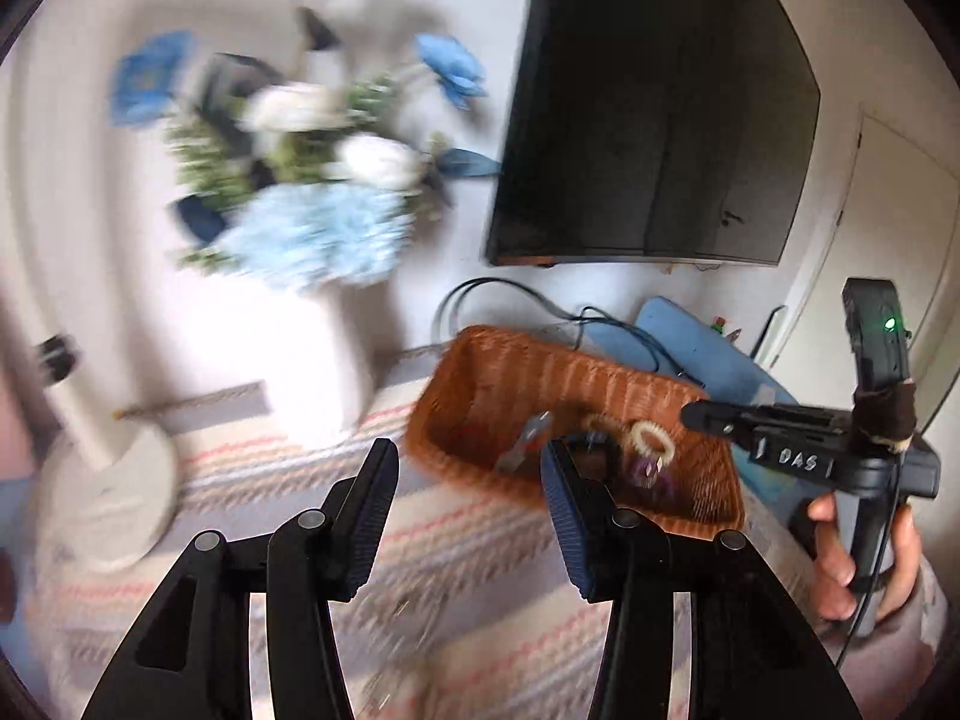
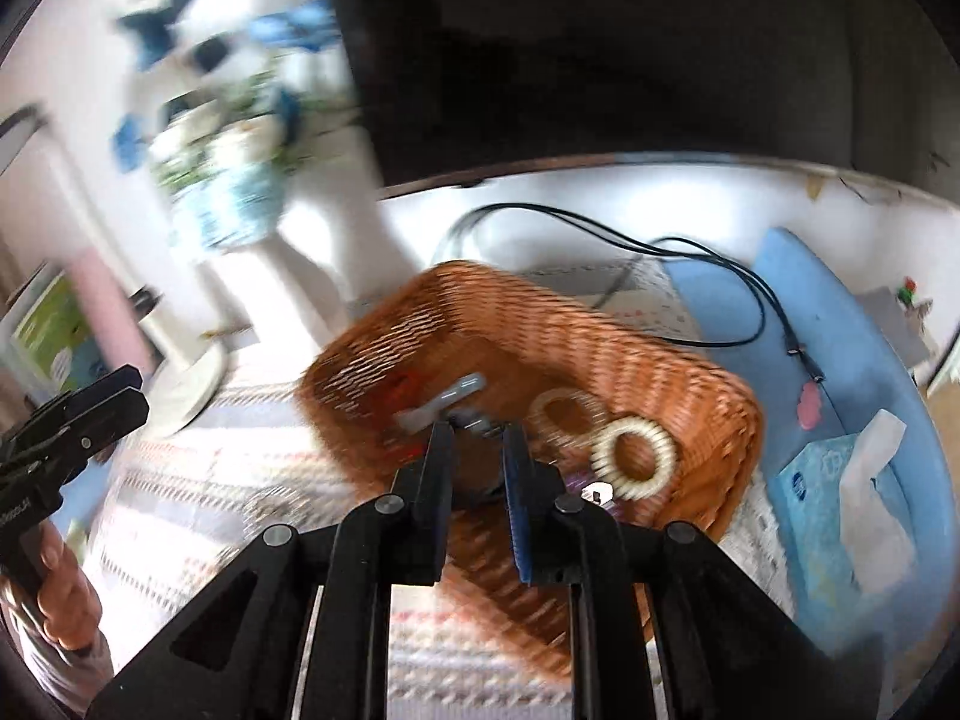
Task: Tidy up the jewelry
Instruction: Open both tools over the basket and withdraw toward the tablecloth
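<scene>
Jewelry pieces lie in the wicker basket point(image 2: 672, 372), which sits on a counter covered by a striped cloth point(image 2: 198, 516). Among them are two cream spiral rings: one point(image 2: 635, 457) near the basket's right wall and a second point(image 2: 564, 414) just beside it, touching or nearly so. A grey clip-like piece point(image 2: 447, 399) lies further left on the basket floor, and something purple point(image 1: 651, 471) shows below the rings, too blurred to name.

From the right wrist view, the right tool point(image 2: 477, 429) hangs over the basket's near side with its jaws a narrow gap apart; a dark object sits low between the fingers, but blur hides whether the pads press on it. From the left wrist view, the left tool point(image 1: 468, 456) is released, its jaws standing wide with nothing between them, over the striped cloth at the basket's left edge. That same view shows the person's right hand point(image 1: 864, 558) wrapped around the right tool's handle.

Behind the basket stands a white vase point(image 1: 324, 360) of blue and white flowers point(image 1: 312, 180), heavily smeared by motion. A dark screen point(image 1: 654, 96) fills the wall above, black cables point(image 2: 690, 252) trail beside the basket, and a blue tissue box point(image 2: 822, 522) rests to the right on a blue surface.
</scene>
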`<control>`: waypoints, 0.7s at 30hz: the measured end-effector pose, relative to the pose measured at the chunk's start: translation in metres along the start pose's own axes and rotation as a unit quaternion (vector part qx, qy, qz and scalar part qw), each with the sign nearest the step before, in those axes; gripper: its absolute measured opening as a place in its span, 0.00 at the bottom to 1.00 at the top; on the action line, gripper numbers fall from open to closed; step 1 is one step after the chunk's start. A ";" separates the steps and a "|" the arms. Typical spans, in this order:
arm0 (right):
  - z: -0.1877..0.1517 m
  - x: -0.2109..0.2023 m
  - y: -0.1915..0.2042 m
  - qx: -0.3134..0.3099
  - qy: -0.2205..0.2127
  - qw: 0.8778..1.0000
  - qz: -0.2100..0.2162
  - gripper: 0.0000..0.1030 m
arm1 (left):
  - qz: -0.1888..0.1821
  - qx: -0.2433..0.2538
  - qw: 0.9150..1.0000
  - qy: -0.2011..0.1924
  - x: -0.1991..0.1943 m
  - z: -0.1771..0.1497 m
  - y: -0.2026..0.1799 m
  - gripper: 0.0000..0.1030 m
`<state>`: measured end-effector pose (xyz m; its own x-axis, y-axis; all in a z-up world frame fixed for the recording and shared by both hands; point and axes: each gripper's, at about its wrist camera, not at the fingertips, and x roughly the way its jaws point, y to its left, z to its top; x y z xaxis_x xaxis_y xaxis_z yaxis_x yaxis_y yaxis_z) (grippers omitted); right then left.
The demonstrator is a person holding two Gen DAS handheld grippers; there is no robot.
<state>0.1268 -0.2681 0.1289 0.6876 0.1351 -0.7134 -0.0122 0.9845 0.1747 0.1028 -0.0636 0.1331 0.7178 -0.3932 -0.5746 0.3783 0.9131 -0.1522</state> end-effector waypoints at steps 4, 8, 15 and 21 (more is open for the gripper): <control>-0.017 -0.001 0.041 -0.039 0.019 0.999 0.030 0.20 | 0.017 -0.005 1.000 -0.002 -0.028 -0.027 0.023 0.50; -0.034 0.023 0.074 -0.055 0.066 0.995 0.057 0.20 | 0.013 -0.037 0.999 0.020 -0.020 -0.049 0.051 0.51; -0.051 0.083 0.102 -0.044 0.151 0.982 0.105 0.20 | -0.013 -0.112 0.991 0.073 0.033 -0.072 0.097 0.50; -0.047 0.131 0.114 -0.056 0.169 0.981 0.079 0.20 | 0.014 -0.102 0.989 0.103 0.043 -0.093 0.101 0.50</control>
<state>0.1808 -0.1326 0.0235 0.3905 0.2968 -0.8714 -0.1917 0.9521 0.2384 0.1178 0.0215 0.0183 0.5844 -0.3570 -0.7287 0.2190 0.9341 -0.2820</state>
